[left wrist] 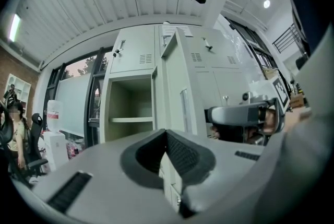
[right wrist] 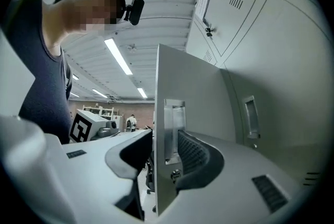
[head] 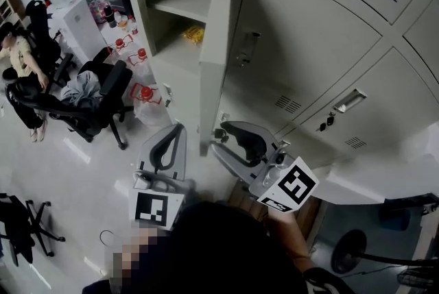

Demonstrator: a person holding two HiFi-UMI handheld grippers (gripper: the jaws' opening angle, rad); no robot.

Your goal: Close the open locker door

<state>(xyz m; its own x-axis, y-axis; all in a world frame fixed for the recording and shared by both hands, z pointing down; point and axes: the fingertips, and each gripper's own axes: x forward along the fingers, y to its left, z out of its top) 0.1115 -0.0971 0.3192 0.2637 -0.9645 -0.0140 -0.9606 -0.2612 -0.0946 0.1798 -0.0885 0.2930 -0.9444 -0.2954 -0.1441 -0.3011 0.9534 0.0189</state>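
The open locker door (head: 216, 46) stands edge-on to me, swung out from its compartment (head: 171, 8), with a handle plate (head: 247, 47) on its face. My right gripper (head: 221, 135) is at the door's lower free edge. In the right gripper view the door (right wrist: 193, 87) passes between the jaws of that gripper (right wrist: 164, 144), beside the metal handle (right wrist: 174, 131). The jaws stand wide and do not pinch it. My left gripper (head: 180, 127) hangs lower left, apart from the door, shut on nothing. Seen along its closed jaws (left wrist: 166, 137), the door (left wrist: 177, 87) and the right gripper (left wrist: 245, 116) lie ahead.
A shelf with a yellow item (head: 193, 32) sits inside the open compartment. Closed lockers (head: 322, 32) fill the right. Black office chairs (head: 96, 104), water bottles (head: 145, 95) and a seated person (head: 20, 59) are to the left on the floor. A fan (head: 357, 255) stands bottom right.
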